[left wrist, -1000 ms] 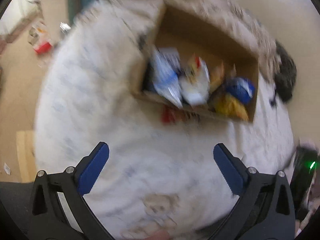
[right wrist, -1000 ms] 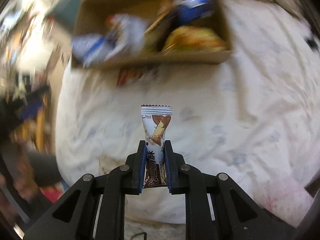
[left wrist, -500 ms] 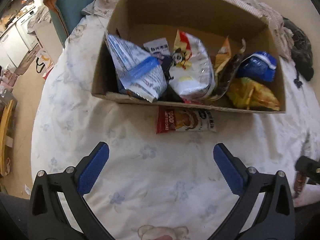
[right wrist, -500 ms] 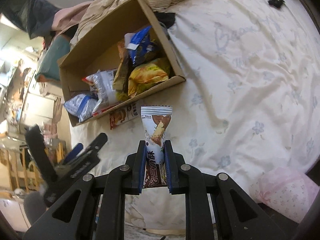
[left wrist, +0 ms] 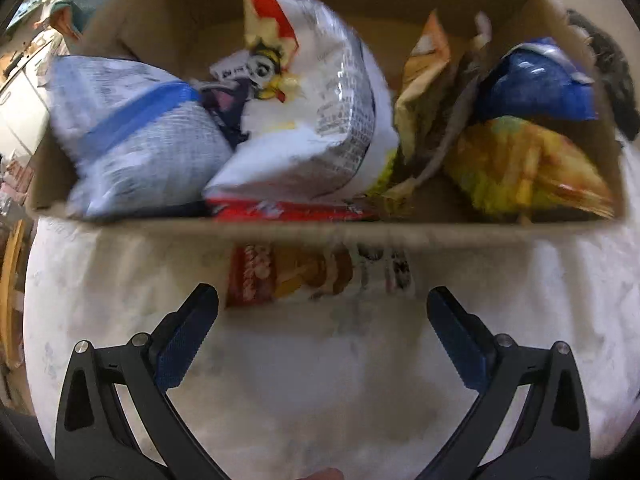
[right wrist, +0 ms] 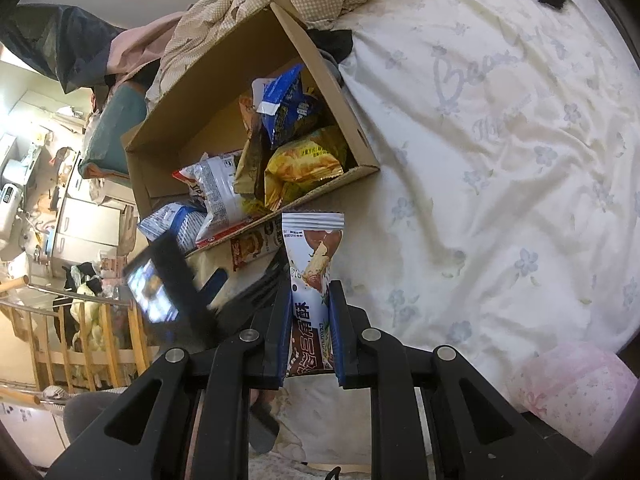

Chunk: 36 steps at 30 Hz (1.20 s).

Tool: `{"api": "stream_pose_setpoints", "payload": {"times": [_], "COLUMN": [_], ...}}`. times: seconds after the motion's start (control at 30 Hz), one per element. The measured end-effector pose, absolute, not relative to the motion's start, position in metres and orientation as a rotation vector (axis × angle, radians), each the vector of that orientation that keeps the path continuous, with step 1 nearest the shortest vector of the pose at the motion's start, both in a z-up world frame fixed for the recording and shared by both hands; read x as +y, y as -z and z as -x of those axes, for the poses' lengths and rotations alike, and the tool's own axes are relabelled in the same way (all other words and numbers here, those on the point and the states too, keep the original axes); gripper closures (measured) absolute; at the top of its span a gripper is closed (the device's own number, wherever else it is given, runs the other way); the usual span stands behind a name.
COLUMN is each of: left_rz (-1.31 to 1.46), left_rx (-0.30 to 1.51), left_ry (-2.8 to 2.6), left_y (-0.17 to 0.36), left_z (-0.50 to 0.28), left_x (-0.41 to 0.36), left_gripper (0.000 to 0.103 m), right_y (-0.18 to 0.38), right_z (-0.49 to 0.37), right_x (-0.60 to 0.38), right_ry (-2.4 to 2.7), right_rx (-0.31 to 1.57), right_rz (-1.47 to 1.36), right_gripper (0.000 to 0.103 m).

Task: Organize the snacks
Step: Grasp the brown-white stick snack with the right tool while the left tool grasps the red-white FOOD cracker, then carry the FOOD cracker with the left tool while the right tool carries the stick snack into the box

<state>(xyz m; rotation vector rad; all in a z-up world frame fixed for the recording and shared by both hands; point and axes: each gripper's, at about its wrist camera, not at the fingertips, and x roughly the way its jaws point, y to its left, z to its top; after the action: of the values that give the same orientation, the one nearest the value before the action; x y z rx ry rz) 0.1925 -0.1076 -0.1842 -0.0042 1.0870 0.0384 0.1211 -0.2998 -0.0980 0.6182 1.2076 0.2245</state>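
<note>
Both tools matter to what could go wrong; the right tool (right wrist: pixel 310 312) is clenched on a narrow white-and-brown wafer packet (right wrist: pixel 314 256), gripped low on its body with the upper half standing free above the pads; the left tool (left wrist: pixel 322 320) hangs released and empty, jaws spread wide over the bed sheet (left wrist: pixel 320 380). Just ahead of the left tool lies a flat red-and-orange snack packet (left wrist: pixel 316 274), on the sheet and partly tucked under the near wall of the cardboard box (left wrist: pixel 320 232); closing there could, I judge, pinch a fold of soft sheet along with the wrapper, or drag the light box forward, since the packet sits hard against it. Blur in the left view suggests speed, which raises the chance of striking the box wall. Beyond, the box is crowded: a blue-striped white bag (left wrist: pixel 132 136), a large white chip bag (left wrist: pixel 308 120), a yellow bag (left wrist: pixel 524 168) and a dark blue bag (left wrist: pixel 536 84) lean loosely; dropping the wafer packet in carelessly could topple them or leave it perched on the rim.
</note>
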Motion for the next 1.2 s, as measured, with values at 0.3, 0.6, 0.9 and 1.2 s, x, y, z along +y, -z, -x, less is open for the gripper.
{"api": "stream_pose_setpoints", "payload": {"times": [0.3, 0.6, 0.9, 1.2], "left_rz": [0.040, 0.061, 0.019, 0.018], "left_rx": [1.102, 1.108, 1.106, 1.123], "left_ry": [-0.071, -0.042, -0.030, -0.050], "left_y": [0.199, 0.182, 0.171, 0.148], "left_z": [-0.228, -0.223, -0.178, -0.130], "left_x": [-0.107, -0.096, -0.089, -0.059], "left_gripper": [0.000, 0.031, 0.032, 0.032], "right_y": [0.101, 0.099, 0.096, 0.094], "right_z": [-0.128, -0.131, -0.129, -0.130], "right_x": [-0.296, -0.290, -0.290, -0.283], "right_ry": [-0.233, -0.245, -0.233, -0.225], "right_rx": [1.220, 1.214, 1.205, 1.196], "right_rz": [-0.619, -0.592, -0.578, -0.545], "right_gripper": [0.085, 0.085, 0.085, 0.085]}}
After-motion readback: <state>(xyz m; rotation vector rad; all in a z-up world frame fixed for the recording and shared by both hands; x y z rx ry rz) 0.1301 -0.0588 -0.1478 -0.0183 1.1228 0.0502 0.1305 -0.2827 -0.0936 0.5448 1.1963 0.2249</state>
